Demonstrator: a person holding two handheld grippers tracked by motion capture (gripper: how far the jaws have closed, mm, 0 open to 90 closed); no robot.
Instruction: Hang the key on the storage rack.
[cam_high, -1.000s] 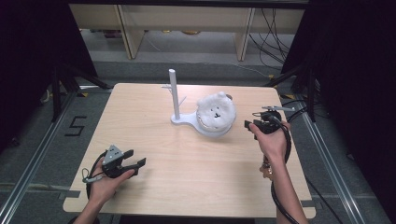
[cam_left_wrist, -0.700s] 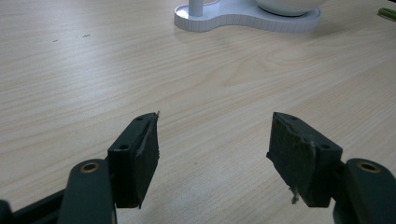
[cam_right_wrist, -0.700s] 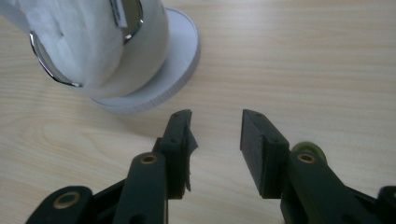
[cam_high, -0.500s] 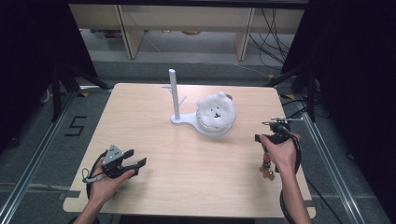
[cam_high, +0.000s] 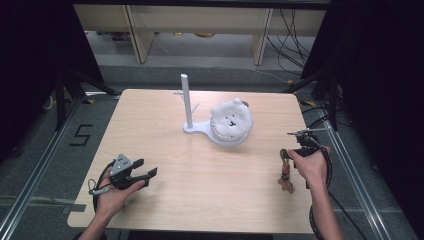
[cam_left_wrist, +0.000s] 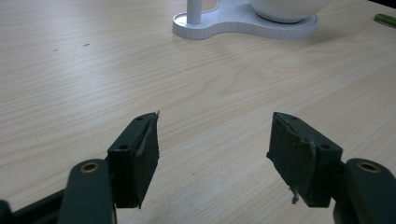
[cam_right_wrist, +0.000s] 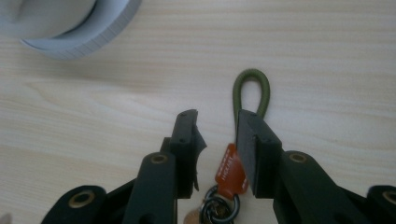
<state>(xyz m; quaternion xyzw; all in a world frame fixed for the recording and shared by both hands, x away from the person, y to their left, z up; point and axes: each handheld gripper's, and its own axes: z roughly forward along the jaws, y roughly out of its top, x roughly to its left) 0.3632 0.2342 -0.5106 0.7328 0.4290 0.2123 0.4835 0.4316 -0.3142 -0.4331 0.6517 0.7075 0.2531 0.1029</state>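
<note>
My right gripper (cam_right_wrist: 217, 140) has dropped toward the keychain (cam_right_wrist: 229, 176), jaws just narrowing around its orange tag, not yet pinching. Pickup looks imminent. Left gripper (cam_left_wrist: 215, 149) rests released.

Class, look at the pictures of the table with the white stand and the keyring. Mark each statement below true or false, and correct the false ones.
1. The keyring lies on the table between the jaws of the right gripper. True.
2. The left gripper holds the keyring. False: its jaws stand open with nothing between them.
3. The keyring's green loop hangs on the post of the white stand. False: it lies flat on the table.
4. A white plush toy sits on the stand's base. True.
5. The keyring has an orange tag. True.
</note>
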